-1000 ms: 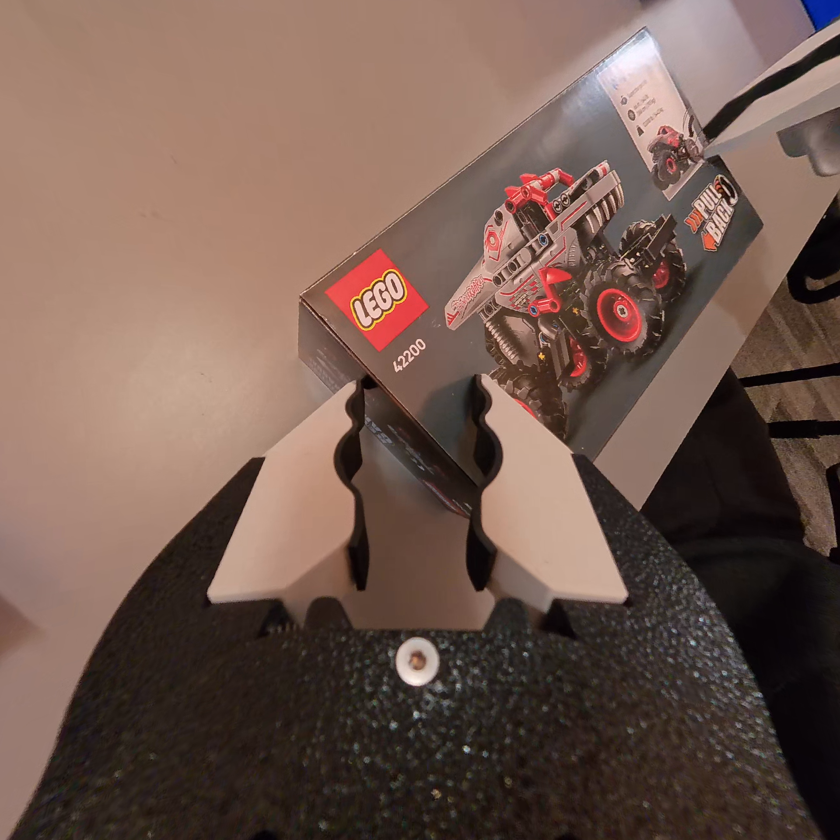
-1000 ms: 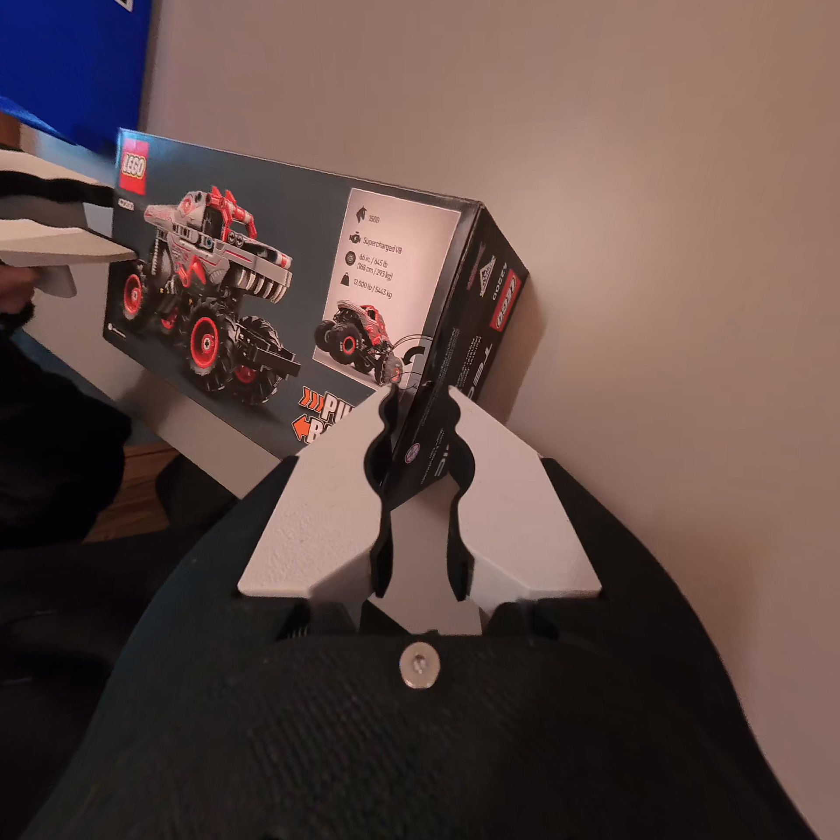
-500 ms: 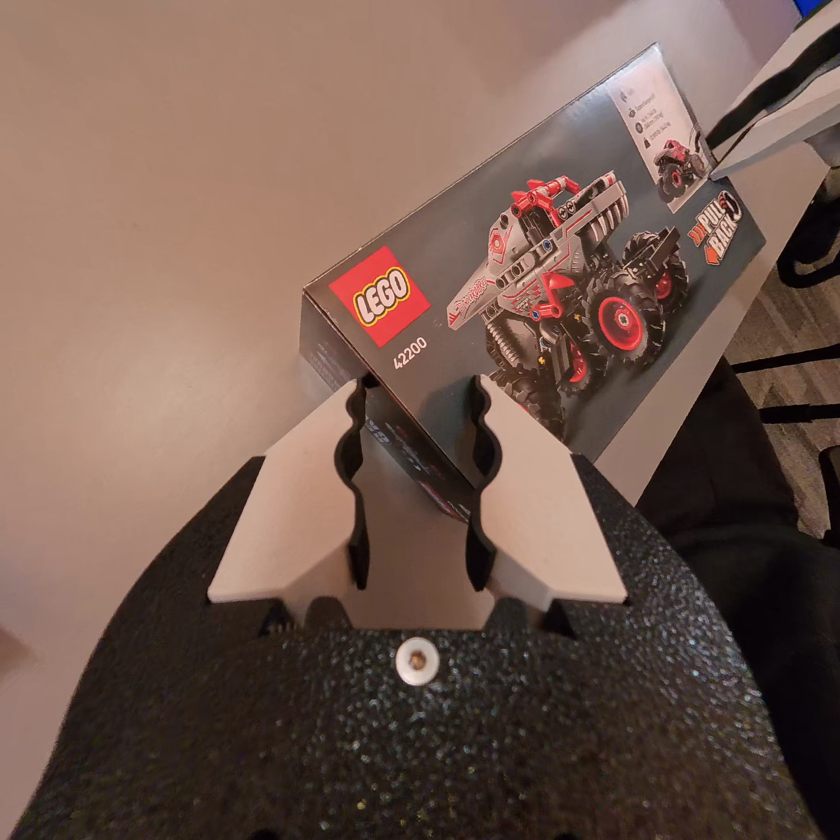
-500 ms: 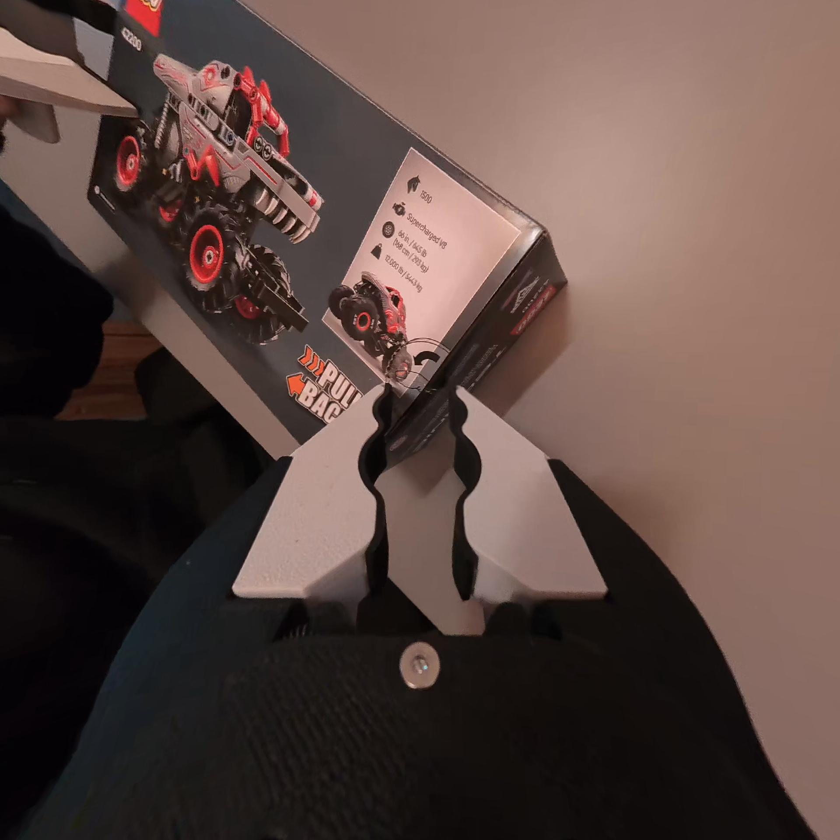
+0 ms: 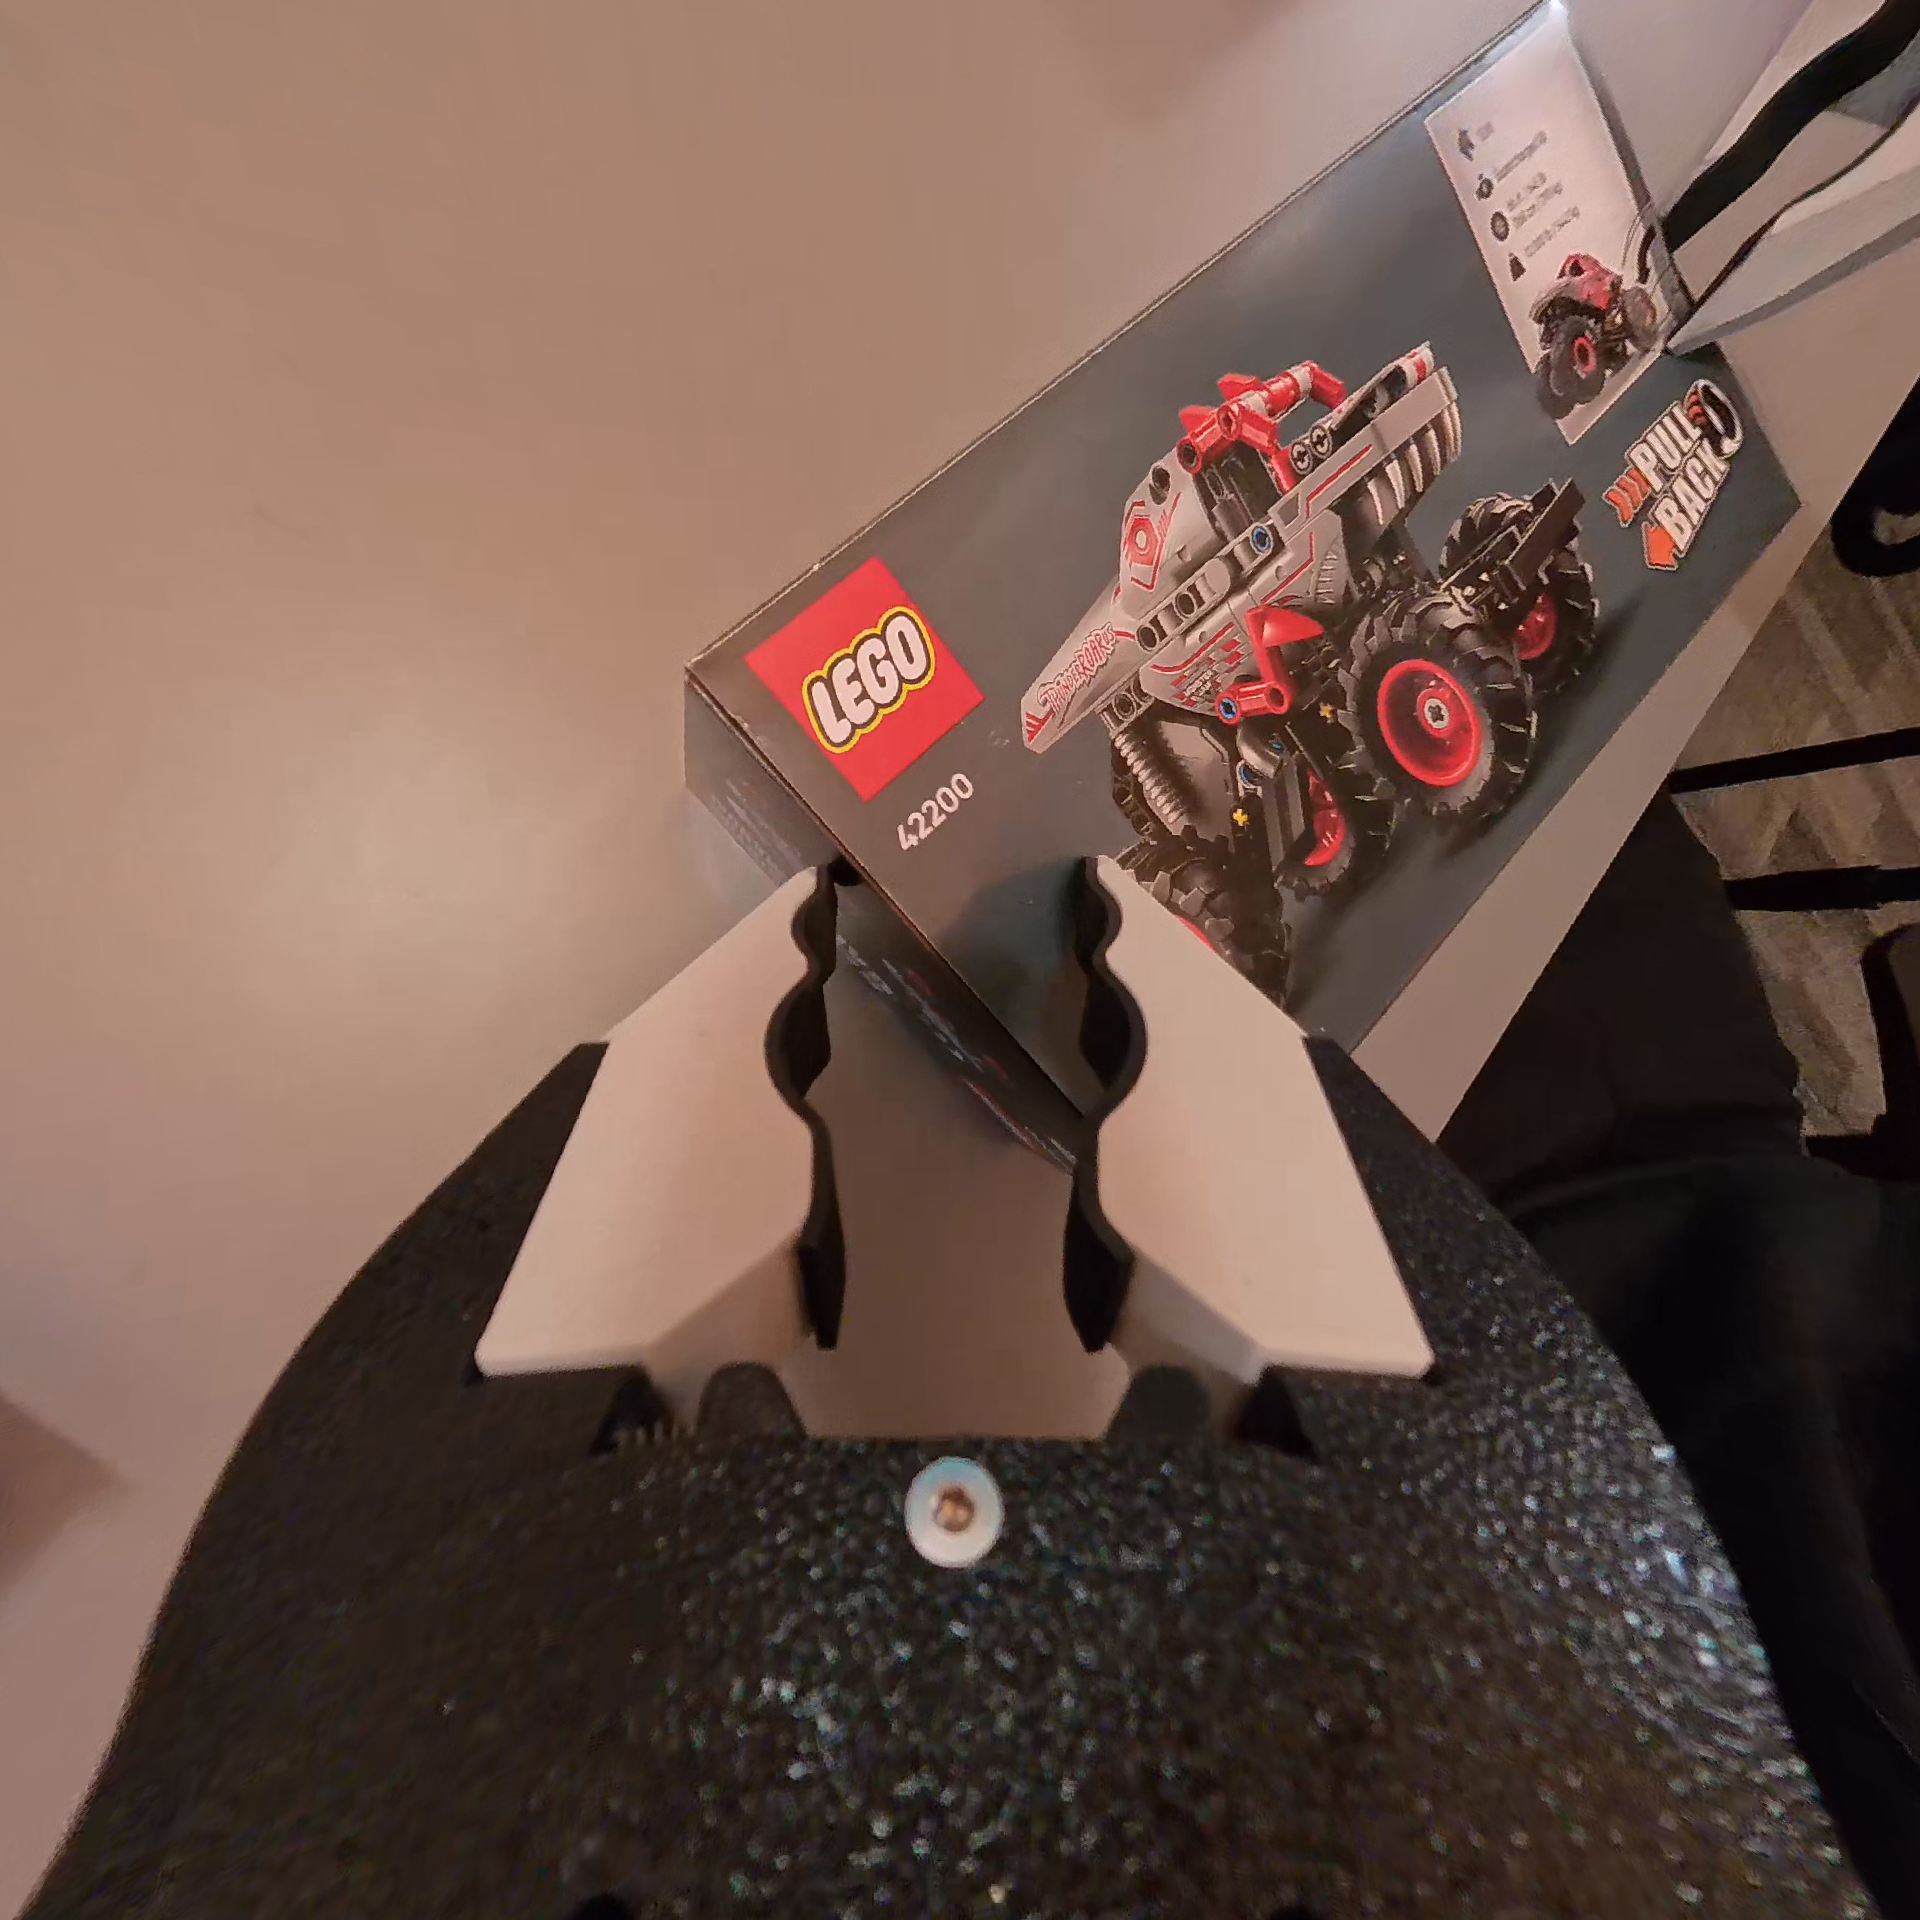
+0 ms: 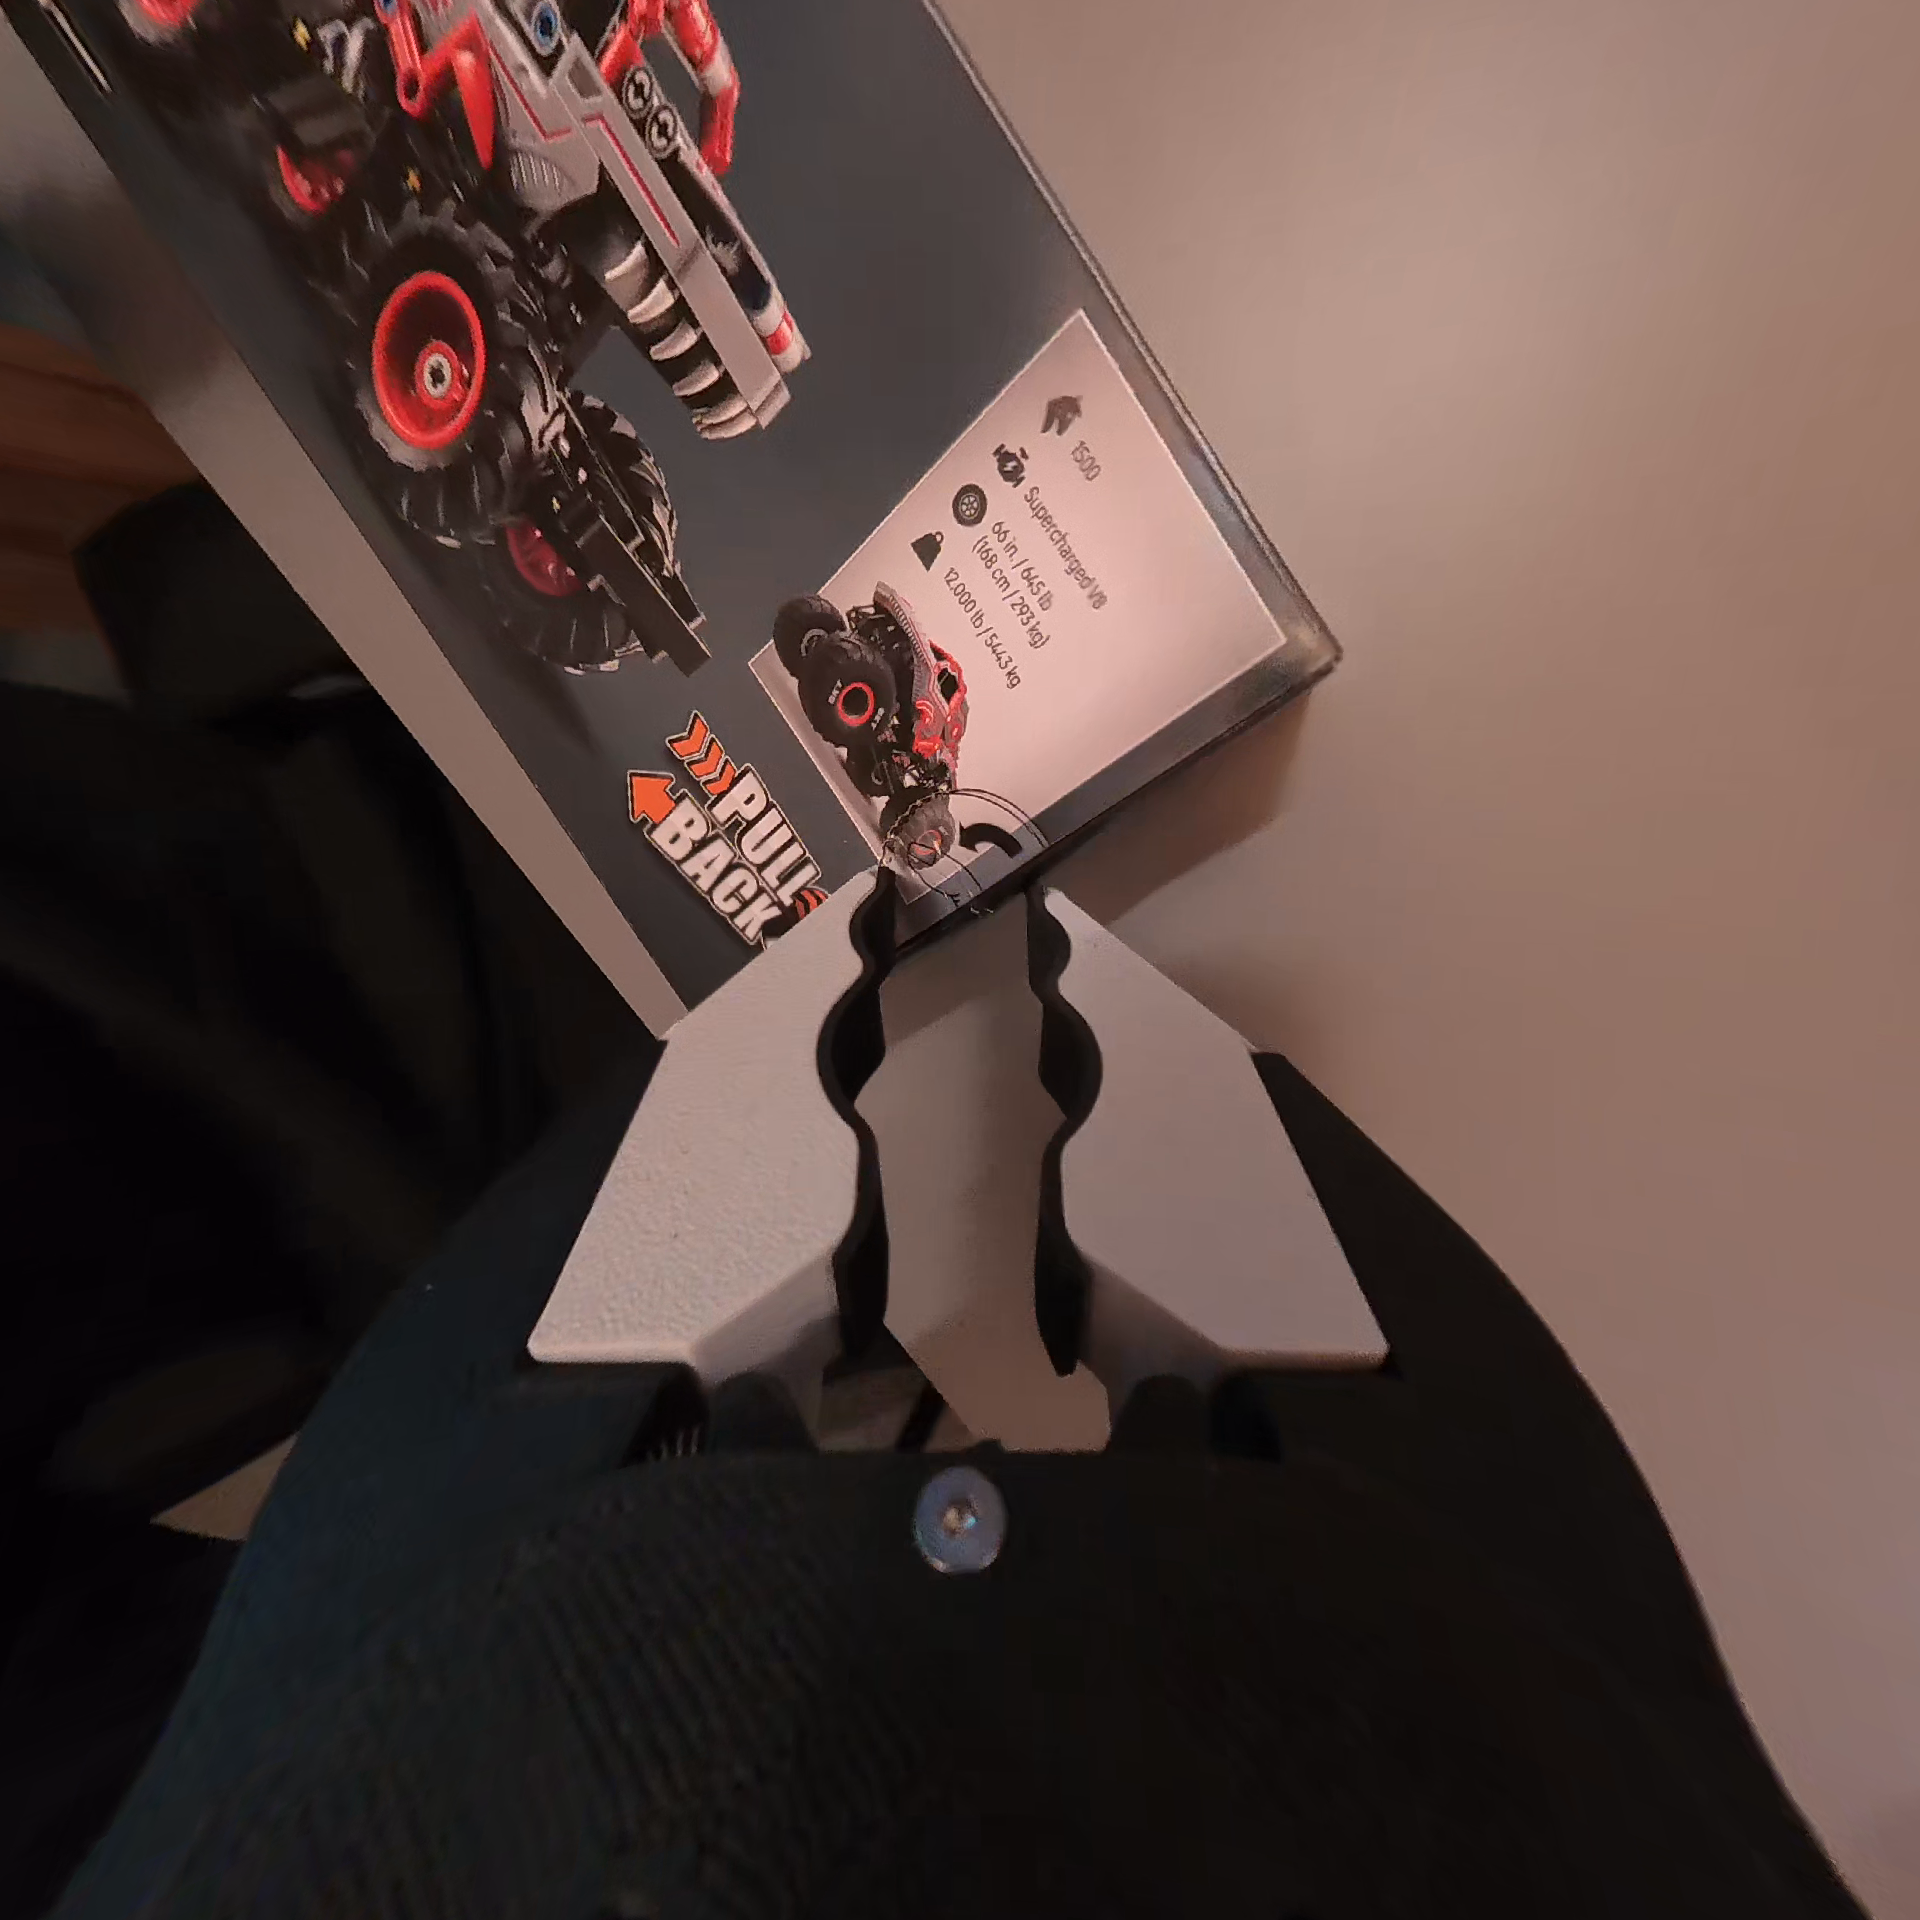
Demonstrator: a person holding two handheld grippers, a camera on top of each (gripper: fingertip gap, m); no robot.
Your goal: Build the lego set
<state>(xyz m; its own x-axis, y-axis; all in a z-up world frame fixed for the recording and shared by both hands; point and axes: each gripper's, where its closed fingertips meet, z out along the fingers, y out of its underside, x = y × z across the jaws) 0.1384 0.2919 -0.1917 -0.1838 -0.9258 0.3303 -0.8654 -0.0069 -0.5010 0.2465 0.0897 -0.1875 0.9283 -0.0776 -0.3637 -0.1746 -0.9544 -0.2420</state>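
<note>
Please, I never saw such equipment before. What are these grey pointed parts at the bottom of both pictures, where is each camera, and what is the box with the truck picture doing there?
Each picture comes from a camera mounted on a hand-held gripper, looking forward along its two grey fingers. A person holds one gripper in each hand; no robot arm is involved. The left gripper has one end of the box between its fingers. The right gripper has its fingers around the edge at the other end; it also shows far off in the left view. The box sits near the edge of a pale table. It appears unopened.
</note>
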